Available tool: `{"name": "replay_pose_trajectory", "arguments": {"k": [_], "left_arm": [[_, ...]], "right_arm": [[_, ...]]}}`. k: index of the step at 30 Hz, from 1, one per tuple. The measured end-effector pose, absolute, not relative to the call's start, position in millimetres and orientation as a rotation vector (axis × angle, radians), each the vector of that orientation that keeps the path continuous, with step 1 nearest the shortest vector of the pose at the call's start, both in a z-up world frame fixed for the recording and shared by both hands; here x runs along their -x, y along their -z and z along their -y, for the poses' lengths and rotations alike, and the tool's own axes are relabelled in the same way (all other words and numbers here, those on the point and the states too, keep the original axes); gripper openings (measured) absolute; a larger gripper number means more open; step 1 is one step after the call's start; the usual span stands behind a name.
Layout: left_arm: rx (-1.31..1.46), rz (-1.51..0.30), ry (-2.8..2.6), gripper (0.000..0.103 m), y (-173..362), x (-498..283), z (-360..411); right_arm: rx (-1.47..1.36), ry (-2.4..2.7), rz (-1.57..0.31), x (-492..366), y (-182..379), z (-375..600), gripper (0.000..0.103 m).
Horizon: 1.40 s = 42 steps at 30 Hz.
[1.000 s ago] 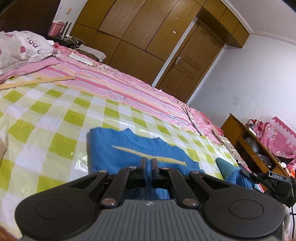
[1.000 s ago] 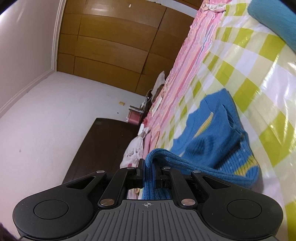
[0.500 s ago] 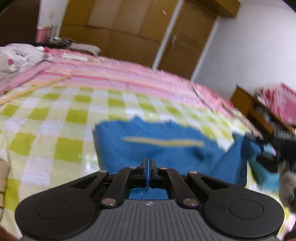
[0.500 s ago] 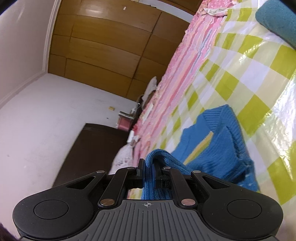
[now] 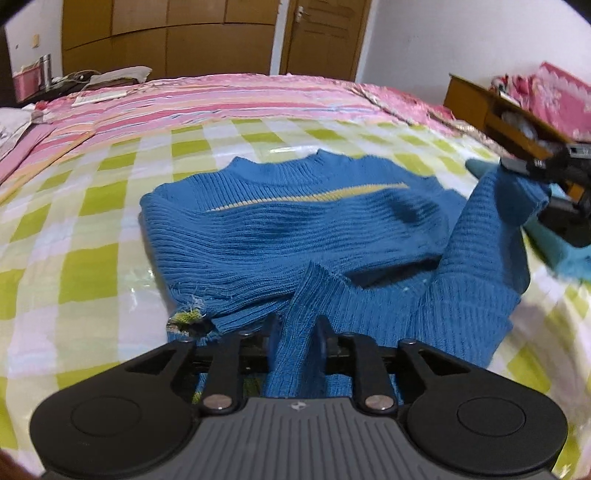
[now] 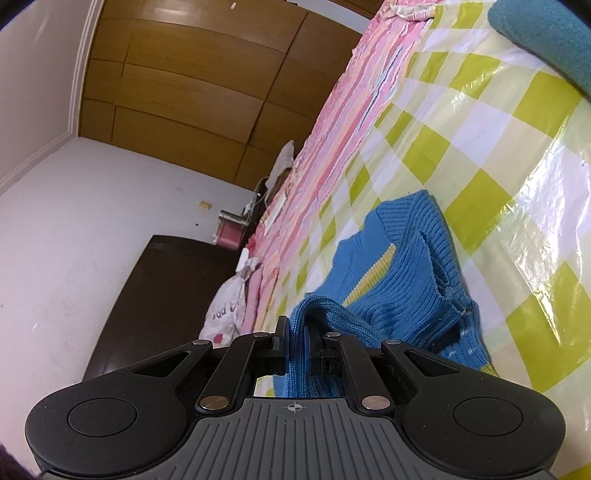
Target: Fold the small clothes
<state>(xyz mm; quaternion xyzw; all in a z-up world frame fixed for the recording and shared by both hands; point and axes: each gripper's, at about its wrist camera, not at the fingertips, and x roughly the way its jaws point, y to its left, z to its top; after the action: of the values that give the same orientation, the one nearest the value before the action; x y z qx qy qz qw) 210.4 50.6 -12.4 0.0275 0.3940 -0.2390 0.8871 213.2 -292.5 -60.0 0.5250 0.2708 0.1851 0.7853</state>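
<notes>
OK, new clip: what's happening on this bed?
A person with a gripper in each hand is folding a blue sweater spread on a checked sheet. The right gripper is shut on one sleeve, holding it up off the sheet. The left gripper has a fold of the sweater's lower edge between its jaws, which have just been opening. A teal cloth lies beyond.

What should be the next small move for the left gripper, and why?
Probably close the left gripper: its jaws have just been opening, and a fold of the blue sweater now lies between them, not clearly pinched. The right gripper is shut on another fold, so both could then fold.
</notes>
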Motion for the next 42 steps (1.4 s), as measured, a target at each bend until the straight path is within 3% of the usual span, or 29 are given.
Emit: {"name": "replay_pose_trajectory", "arguments": {"k": [8,9,11,26,42], "left_arm": [[-0.13,-0.827,0.481,0.032,15,-210,-42],[-0.144,-0.827,0.475,0.03,16,-210,-41],[-0.117,-0.831,0.488,0.013,13,-208,-41],[0.139,-0.603,0.438,0.011,-56,-218,-89],[0.231,-0.633,0.233,0.011,-15,-289,-111]], "right_arm": [[-1.126,-0.409,-0.591,-211,59,292,0.008],[-1.125,-0.411,-0.591,-211,59,291,0.008],[-1.122,-0.415,-0.589,-212,58,291,0.008],[-1.155,-0.448,-0.499,-214,31,299,0.008],[-1.204,-0.247,-0.528,-290,54,302,0.008]]}}
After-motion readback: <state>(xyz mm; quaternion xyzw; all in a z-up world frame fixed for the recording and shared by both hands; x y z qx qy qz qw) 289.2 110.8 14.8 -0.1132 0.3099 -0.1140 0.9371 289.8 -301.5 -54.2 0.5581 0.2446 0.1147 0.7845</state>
